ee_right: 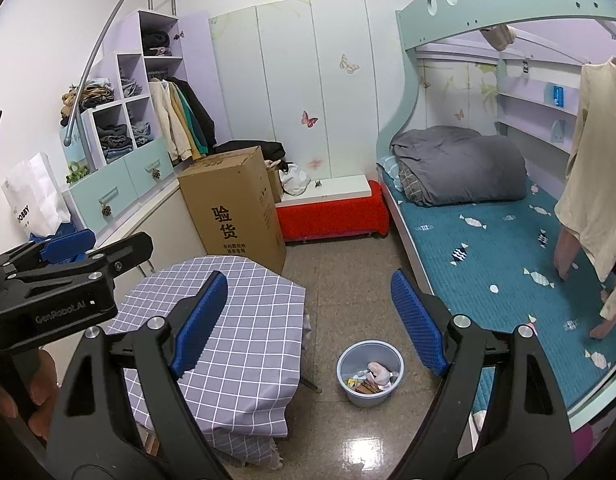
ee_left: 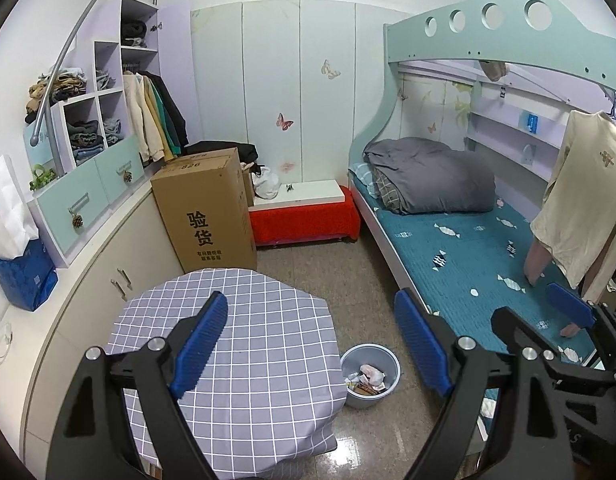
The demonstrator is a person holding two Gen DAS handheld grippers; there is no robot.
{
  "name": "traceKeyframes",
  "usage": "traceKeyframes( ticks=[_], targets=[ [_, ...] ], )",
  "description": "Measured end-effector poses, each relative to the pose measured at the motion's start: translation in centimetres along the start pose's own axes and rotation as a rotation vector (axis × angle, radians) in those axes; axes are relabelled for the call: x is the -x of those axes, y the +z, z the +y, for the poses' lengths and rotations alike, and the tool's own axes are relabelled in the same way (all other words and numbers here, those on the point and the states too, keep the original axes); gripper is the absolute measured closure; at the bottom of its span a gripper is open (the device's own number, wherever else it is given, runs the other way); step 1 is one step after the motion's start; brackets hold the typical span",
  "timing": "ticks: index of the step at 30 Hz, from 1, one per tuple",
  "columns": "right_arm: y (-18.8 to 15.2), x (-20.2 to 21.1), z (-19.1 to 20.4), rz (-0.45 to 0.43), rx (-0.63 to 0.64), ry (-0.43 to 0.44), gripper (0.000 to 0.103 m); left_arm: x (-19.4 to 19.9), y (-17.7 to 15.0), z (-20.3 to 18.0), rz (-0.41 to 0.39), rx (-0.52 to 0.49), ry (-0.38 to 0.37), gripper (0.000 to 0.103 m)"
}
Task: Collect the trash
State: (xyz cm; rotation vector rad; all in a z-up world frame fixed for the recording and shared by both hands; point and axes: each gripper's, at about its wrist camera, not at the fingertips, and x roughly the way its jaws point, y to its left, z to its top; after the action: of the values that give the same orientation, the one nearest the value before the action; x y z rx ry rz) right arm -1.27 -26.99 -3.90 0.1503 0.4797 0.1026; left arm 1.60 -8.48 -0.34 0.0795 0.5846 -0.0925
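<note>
Your left gripper (ee_left: 310, 338) fills the lower half of its own view with its blue-padded fingers (ee_left: 200, 344) spread wide and nothing between them. Your right gripper (ee_right: 308, 324) stands the same way in its view, jaws wide apart and empty; it also shows at the lower right edge of the left view, and the left one at the left edge of the right view.

Between the spread fingers, low in both frames, sits a small table under a grey checked cloth (ee_left: 244, 344), left of centre. Just to its right on the speckled floor (ee_left: 348, 276) stands a pale blue bin (ee_left: 370, 376). Inside it lies the trash (ee_right: 370, 378): crumpled pinkish paper, some white scraps, and yellow and brown wrappers. The bin stands upright, close to the table and near the edge of the bed.

Further up, a tall cardboard box (ee_left: 206, 212) with printed characters stands behind the table. To its right is a low bench covered in red (ee_left: 304, 220) with a white top. Along the left of the frame run cream cabinets and a shelf unit (ee_left: 96, 120) stuffed with folded clothes, with jackets hanging beside it. The right side holds a bunk bed (ee_left: 468, 252) with a teal sheet, a folded grey duvet (ee_left: 432, 176) at its far end, and a cream shirt (ee_left: 584, 196) hanging at the right edge.
</note>
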Motion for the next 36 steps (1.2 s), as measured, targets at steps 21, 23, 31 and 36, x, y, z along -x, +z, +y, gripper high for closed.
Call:
traceKeyframes(
  ticks=[21, 23, 31, 36],
  targets=[
    [0.1, -1.0, 0.5, 0.010, -0.004, 0.018, 0.020, -0.2, 0.4, 0.8, -0.003, -0.003, 0.003, 0.019],
    [0.1, -1.0, 0.6, 0.008, -0.003, 0.018, 0.020, -0.3, 0.5, 1.1, -0.002, -0.003, 0.000, 0.019],
    [0.1, -1.1, 0.6, 0.010, -0.004, 0.019, 0.020, -0.6, 0.8, 1.3, -0.001, -0.007, 0.002, 0.019],
    [0.3, -1.5, 1.1, 0.015, -0.002, 0.023, 0.020, -0.8, 0.9, 1.5, -0.001, -0.008, 0.003, 0.019]
  ],
)
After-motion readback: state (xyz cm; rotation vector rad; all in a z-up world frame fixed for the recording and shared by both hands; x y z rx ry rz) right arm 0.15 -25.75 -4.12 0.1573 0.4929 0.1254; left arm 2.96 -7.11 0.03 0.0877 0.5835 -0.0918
